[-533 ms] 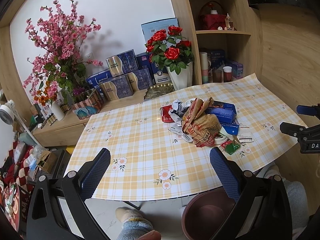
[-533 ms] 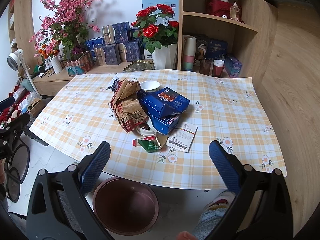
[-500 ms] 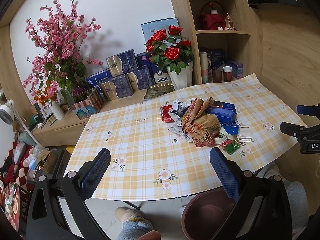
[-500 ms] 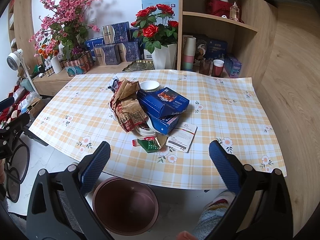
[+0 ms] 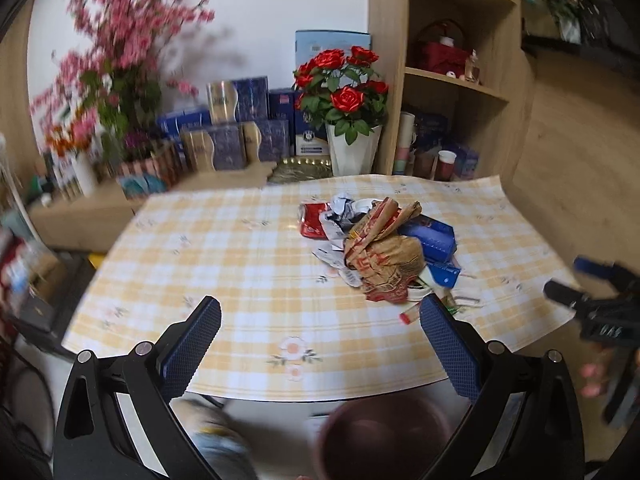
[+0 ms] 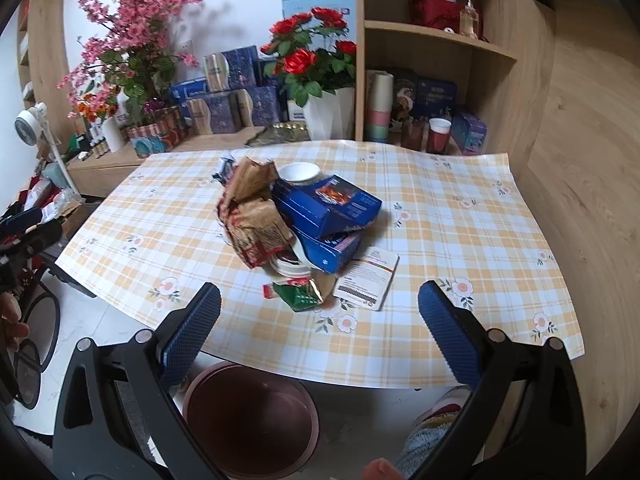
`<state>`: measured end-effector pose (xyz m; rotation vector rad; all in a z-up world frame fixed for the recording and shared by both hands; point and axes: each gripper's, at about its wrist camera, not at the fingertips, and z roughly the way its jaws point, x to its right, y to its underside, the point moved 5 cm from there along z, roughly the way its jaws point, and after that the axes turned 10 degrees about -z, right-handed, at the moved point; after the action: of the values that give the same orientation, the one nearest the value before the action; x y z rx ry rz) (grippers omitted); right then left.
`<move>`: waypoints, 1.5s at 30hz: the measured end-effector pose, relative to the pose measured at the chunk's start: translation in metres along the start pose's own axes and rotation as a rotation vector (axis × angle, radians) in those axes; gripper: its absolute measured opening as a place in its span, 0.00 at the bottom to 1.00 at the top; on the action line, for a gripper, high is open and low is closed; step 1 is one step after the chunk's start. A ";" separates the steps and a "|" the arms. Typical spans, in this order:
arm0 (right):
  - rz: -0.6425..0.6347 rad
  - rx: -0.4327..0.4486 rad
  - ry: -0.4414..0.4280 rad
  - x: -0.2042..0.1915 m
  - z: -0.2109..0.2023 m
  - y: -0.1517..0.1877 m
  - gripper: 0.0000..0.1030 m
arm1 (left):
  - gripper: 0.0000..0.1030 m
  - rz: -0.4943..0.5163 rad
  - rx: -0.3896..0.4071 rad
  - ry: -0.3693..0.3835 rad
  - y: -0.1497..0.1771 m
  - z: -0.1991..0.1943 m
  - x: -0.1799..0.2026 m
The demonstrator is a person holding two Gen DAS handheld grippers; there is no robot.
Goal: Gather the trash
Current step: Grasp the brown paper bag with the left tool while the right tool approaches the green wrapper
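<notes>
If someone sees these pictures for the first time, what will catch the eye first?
First, the heap of trash in the middle of the checked table: a crumpled brown paper bag leaning against two stacked blue boxes. Next, the red roses in a white vase behind the table. On the floor below the table's near edge stands an empty brown bin.

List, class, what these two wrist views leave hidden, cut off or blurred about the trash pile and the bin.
- Bin: its near rim is cut off by the frame's bottom edge in the right wrist view; blurred in the left.
- White lid: mostly buried under the brown paper bag and blue boxes.
- Red can: unseen from the right wrist, behind the bag.
</notes>
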<state>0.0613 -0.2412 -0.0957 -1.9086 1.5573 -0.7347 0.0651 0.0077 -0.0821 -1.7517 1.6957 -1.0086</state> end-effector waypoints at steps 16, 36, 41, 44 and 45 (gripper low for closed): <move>-0.015 -0.095 0.055 0.017 0.061 0.021 0.94 | 0.95 0.043 -0.028 0.097 -0.013 0.064 0.005; 0.055 -0.123 -0.058 0.035 0.100 0.031 0.94 | 0.75 0.130 -0.179 0.234 -0.039 0.237 0.076; 0.062 -0.126 -0.062 0.037 0.102 0.034 0.94 | 0.30 0.156 -0.194 0.262 -0.041 0.245 0.081; 0.048 -0.111 -0.064 0.035 0.101 0.034 0.94 | 0.02 0.202 -0.188 0.284 -0.039 0.231 0.079; 0.039 -0.109 -0.068 0.033 0.101 0.035 0.94 | 0.02 0.207 -0.185 0.283 -0.038 0.226 0.077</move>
<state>0.1164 -0.2707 -0.1884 -1.9541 1.6176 -0.5729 0.2627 -0.0966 -0.1755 -1.5558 2.1590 -1.0734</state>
